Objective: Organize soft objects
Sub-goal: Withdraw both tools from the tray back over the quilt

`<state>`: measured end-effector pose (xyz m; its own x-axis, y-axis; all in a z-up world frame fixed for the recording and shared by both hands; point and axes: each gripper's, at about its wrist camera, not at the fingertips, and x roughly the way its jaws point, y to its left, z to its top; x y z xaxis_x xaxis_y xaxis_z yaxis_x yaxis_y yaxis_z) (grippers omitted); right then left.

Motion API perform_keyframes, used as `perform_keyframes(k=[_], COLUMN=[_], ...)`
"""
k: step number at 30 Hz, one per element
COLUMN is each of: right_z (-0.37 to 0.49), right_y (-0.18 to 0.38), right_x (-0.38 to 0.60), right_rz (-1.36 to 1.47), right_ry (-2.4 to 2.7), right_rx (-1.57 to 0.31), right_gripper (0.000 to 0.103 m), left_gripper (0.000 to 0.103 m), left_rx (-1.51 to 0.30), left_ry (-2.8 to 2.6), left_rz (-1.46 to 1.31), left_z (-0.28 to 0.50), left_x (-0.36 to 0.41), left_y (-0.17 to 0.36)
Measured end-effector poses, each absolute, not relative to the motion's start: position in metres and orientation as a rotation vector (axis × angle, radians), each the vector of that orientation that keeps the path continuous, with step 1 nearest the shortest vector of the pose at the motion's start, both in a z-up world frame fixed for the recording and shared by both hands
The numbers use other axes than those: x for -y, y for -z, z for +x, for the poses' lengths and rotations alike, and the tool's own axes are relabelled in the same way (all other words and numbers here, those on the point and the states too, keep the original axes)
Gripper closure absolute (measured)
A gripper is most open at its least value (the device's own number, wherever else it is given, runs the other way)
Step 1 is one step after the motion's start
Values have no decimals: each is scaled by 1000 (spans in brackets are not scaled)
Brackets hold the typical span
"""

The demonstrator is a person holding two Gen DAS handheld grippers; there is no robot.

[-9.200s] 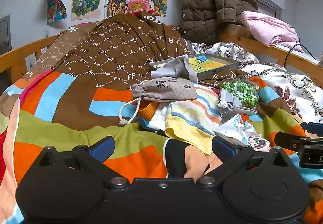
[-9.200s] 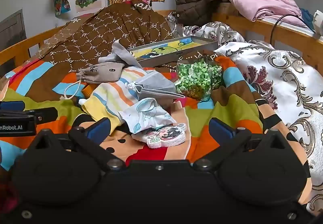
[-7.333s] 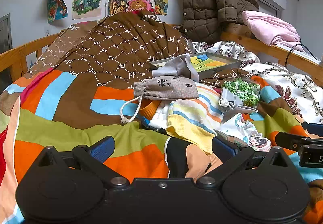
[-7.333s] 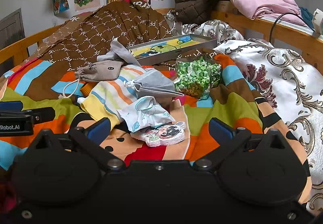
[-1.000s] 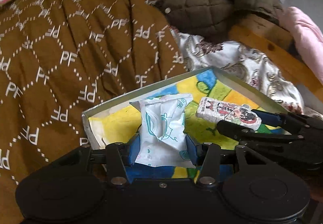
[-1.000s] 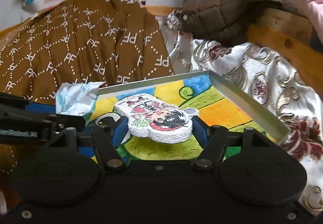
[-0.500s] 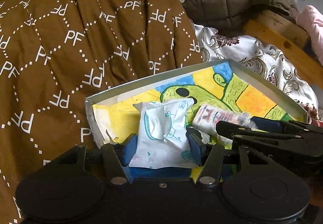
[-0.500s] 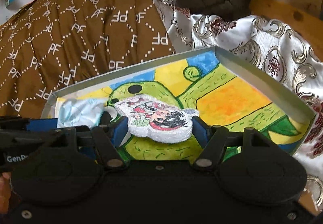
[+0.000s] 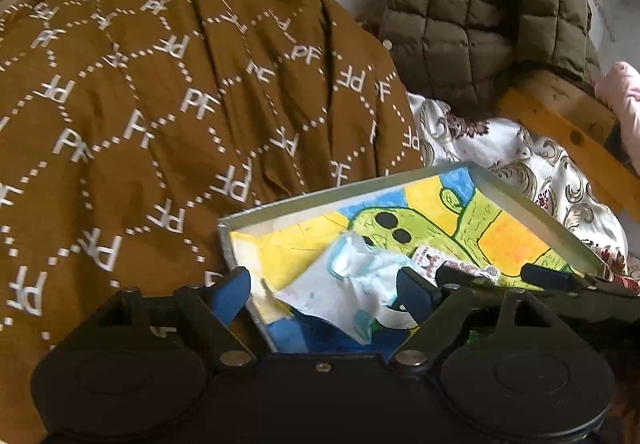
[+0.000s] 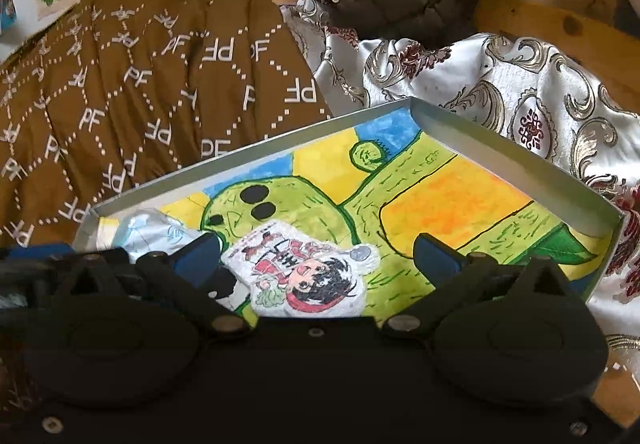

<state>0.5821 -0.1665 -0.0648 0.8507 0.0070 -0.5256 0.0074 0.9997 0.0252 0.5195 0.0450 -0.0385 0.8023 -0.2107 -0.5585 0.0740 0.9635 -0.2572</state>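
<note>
In your left wrist view, your left gripper (image 9: 322,286) hangs over the near left corner of the shallow grey metal tray lined with a green, yellow and blue cartoon drawing (image 9: 532,212), its jaws opening, both blue pads clear of the crumpled white soft pouch with pale blue print (image 9: 348,290) that lies between them on the tray floor, released. Just to the right of that pouch a sliver of the flat white plush patch printed with a dark-haired cartoon figure (image 9: 427,259) shows on the drawing, with the black fingers of your right gripper (image 9: 486,276) reaching in over it from the right edge. Behind the tray a brown quilt with white "PF" lettering (image 9: 168,116) rises in a mound, beside an olive quilted puffer jacket (image 9: 472,4) and a white satin cover with brown and gold scrollwork (image 9: 520,164). In your right wrist view, your right gripper (image 10: 318,256) stands with jaws opening wide, and the plush patch (image 10: 308,272) rests on the tray's (image 10: 516,164) drawing between the pads, touching neither as far as can be seen, let go. The white pouch (image 10: 156,234) lies in the tray's left corner, partly hidden by your left gripper's dark body at the frame's left edge. The brown quilt (image 10: 132,84) and the satin cover (image 10: 520,100) fill the background.
</note>
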Motion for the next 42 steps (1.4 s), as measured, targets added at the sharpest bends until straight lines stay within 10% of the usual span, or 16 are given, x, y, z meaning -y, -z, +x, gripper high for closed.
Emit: perform_keyframes(k=[20,42], right_z=[574,377], right_y=[65,-100], right_x=[61,140], right_rz=[-44,-75], right_ry=[-130,-219], right_rx=[-656,-426], right_gripper=[1,1], left_gripper=[20,4], left_rx=[-558,-374], left_ry=[74,78], left_rz=[-237,-107], left_z=[482,329], left_x=[-102,-59], left_y=[-5,-115])
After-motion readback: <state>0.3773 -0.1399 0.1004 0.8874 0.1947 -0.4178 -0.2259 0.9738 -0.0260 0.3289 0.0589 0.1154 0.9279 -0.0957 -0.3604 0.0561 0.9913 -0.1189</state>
